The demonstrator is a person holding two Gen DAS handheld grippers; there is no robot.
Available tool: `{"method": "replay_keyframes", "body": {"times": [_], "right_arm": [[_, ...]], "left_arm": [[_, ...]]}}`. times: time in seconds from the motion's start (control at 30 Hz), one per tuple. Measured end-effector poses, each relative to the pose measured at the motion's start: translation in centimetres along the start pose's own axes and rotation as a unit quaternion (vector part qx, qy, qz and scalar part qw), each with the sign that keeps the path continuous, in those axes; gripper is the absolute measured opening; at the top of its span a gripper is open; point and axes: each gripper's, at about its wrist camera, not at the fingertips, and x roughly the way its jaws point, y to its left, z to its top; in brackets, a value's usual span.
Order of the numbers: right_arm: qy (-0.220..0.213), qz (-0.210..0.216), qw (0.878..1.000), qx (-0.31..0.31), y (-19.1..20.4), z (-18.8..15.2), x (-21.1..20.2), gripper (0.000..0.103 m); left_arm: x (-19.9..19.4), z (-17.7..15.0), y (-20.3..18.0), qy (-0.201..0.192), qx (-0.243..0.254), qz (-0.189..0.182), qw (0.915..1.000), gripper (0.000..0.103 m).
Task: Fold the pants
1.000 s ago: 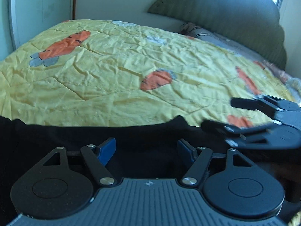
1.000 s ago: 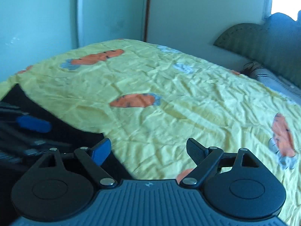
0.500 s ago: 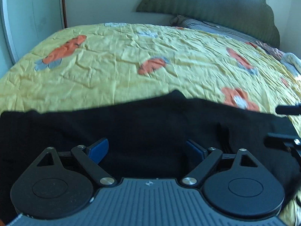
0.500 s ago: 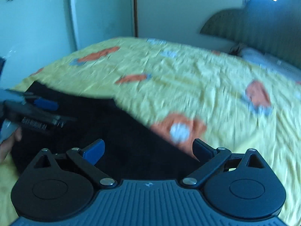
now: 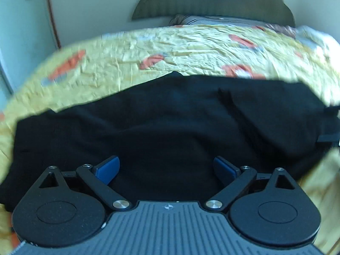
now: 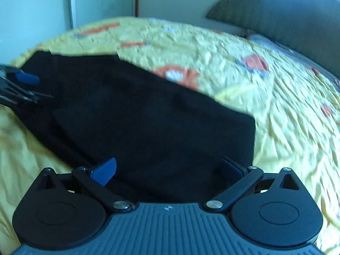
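Black pants (image 5: 170, 119) lie flat across the near part of a yellow quilt (image 5: 191, 48); they also show in the right wrist view (image 6: 148, 114). My left gripper (image 5: 166, 169) is open and empty, hovering above the pants' middle. My right gripper (image 6: 167, 169) is open and empty above the pants' right end. The left gripper also shows at the left edge of the right wrist view (image 6: 23, 87). A dark part of the right gripper shows at the right edge of the left wrist view (image 5: 331, 125).
The yellow quilt with orange carrot prints covers the bed (image 6: 265, 85). A dark padded headboard (image 5: 212, 2) and pillows (image 5: 223, 20) are at the far end. A pale wall and wardrobe (image 6: 42, 10) stand to the left.
Both grippers have pulled back and up from the pants. More of the pants shows in both views now. The right gripper has moved apart from the left one.
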Motion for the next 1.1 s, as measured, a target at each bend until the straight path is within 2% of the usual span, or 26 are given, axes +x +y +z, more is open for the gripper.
{"method": "replay_keyframes", "body": {"times": [0.1,0.17,0.2,0.27,0.33,0.37,0.43,0.5,0.53,0.63,0.7,0.77,0.87,0.97,1.03,1.1], "right_arm": [[0.001,-0.012,1.000,0.026,-0.4,-0.5,-0.8,0.103],[-0.020,-0.028,0.999,0.021,0.9,0.4,-1.7,0.103],[-0.039,-0.019,0.999,0.021,1.7,1.0,-2.2,0.103],[-0.066,0.035,0.997,0.026,3.6,2.3,-2.2,0.103],[-0.076,0.097,0.992,0.016,6.2,3.7,-1.1,0.103],[-0.074,0.114,0.991,0.005,7.7,4.2,-0.2,0.103],[-0.067,0.129,0.989,-0.028,10.8,5.2,1.6,0.103],[-0.055,0.125,0.989,-0.053,13.0,5.7,3.3,0.103],[-0.046,0.122,0.989,-0.065,13.8,5.6,4.0,0.103],[-0.046,0.104,0.990,-0.085,14.8,4.9,4.0,0.103],[-0.029,0.120,0.989,-0.086,14.3,4.7,3.6,0.103],[-0.032,0.129,0.987,-0.086,14.0,4.7,2.8,0.103],[-0.055,0.128,0.989,-0.046,13.9,5.3,2.8,0.103],[-0.066,0.102,0.992,-0.035,14.8,6.2,4.1,0.103],[-0.049,0.077,0.994,-0.056,15.7,6.2,5.4,0.103],[-0.060,0.068,0.994,-0.067,16.2,5.5,5.3,0.103]], "left_arm": [[-1.6,-1.2,0.6,0.000,0.014,-0.001,0.9999,0.098],[-2.6,-1.5,1.4,-0.007,0.004,0.001,1.0000,0.095],[-3.1,-1.5,1.7,-0.017,-0.001,0.005,0.9998,0.095],[-3.7,-1.5,2.4,-0.040,-0.011,0.032,0.9986,0.095],[-3.5,-1.5,3.0,-0.045,-0.012,0.087,0.9951,0.094],[-3.2,-1.5,3.5,-0.041,-0.015,0.104,0.9936,0.094],[-2.7,-1.9,5.0,-0.030,-0.036,0.107,0.9932,0.094],[-2.0,-2.8,6.6,-0.005,-0.074,0.092,0.9930,0.096],[-2.2,-3.2,7.1,-0.009,-0.089,0.078,0.9929,0.096],[-3.1,-3.9,7.3,-0.016,-0.075,0.072,0.9944,0.096],[-3.7,-3.9,7.3,-0.023,-0.072,0.071,0.9946,0.092],[-3.9,-3.7,7.8,-0.034,-0.082,0.068,0.9937,0.092],[-3.3,-3.0,8.8,-0.042,-0.108,0.091,0.9891,0.092],[-2.4,-2.6,9.6,-0.026,-0.137,0.089,0.9863,0.093],[-2.1,-3.1,9.0,-0.024,-0.120,0.097,0.9878,0.095],[-2.3,-3.8,7.6,-0.039,-0.090,0.117,0.9883,0.095]]}}
